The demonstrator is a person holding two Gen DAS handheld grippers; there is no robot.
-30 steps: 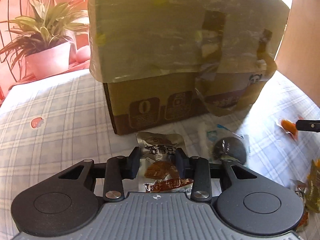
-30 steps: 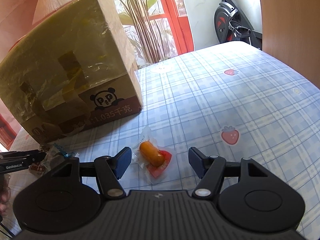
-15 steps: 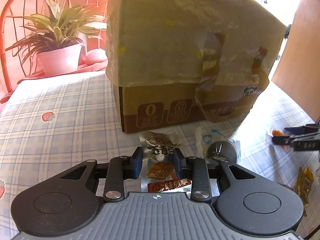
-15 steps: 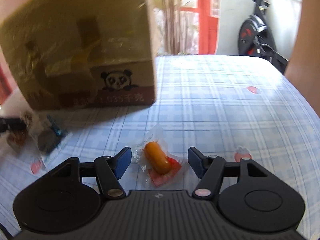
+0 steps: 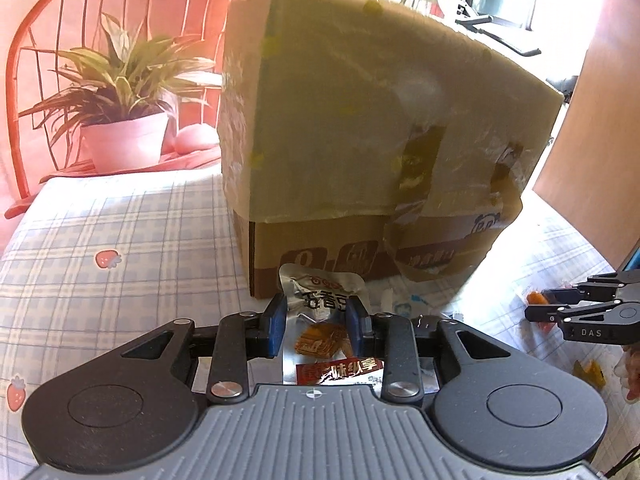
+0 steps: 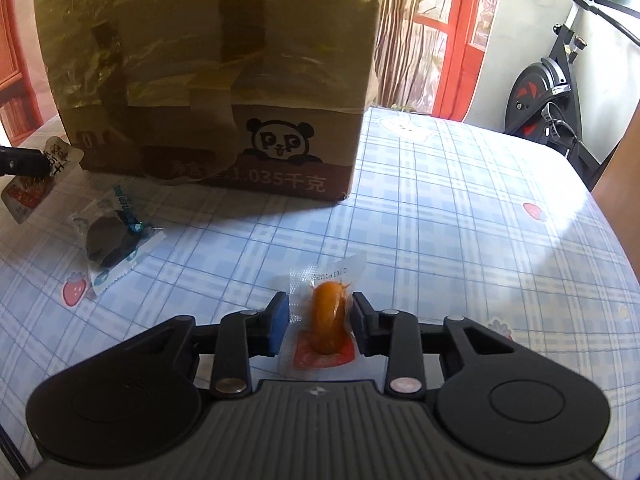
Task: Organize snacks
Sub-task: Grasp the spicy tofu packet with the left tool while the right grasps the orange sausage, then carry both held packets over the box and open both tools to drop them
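Now that the right claw has narrowed from spread to pinching the orange snack on the tabletop, while the left claw keeps clamping the silver pouch near the cardboard box, both look ready to lift.

Table w/ a blue checked cloth w/ little strawberries. Bright sun on it. Potted plant & red curved chair back behind. Exercise bike by a white wall, red door frame nearby.
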